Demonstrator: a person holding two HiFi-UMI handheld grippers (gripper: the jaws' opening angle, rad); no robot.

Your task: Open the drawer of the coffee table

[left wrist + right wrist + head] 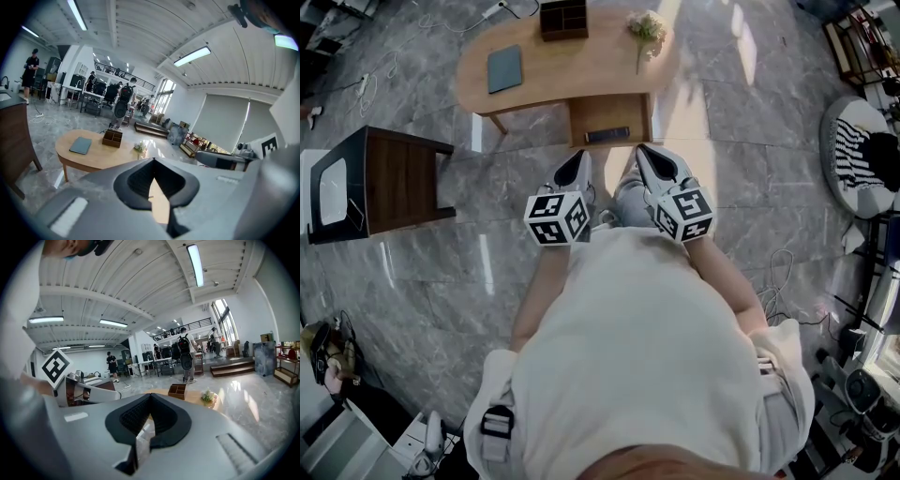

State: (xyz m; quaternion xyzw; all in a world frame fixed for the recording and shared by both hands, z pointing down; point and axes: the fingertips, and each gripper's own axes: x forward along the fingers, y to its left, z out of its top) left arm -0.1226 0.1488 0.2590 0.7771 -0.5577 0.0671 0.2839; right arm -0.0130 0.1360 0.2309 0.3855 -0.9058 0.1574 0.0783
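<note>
Drawer [609, 114]: one, hung under the near edge of the coffee table [581, 75], top centre in the head view, front and one dark handle [607, 135] facing the person; how far out it stands is hard to judge from above. Far left, one dark side table [389, 178], its left end cut off by the frame. On the tabletop, one blue notebook [504, 68], one wooden compartment box [563, 19] partly clipped at the top, one small flower bunch [647, 26]. One table leg [498, 123] shows; the others are hidden. Two grippers, side by side, well short of the drawer: left gripper [583, 157] clenched on nothing, right gripper [641, 150] likewise closed and empty. Both gripper views hide the drawer behind their own bodies. The person's torso [637, 356] covers the near floor. Far right, one striped round cushion [855, 155], partly cut off.
</note>
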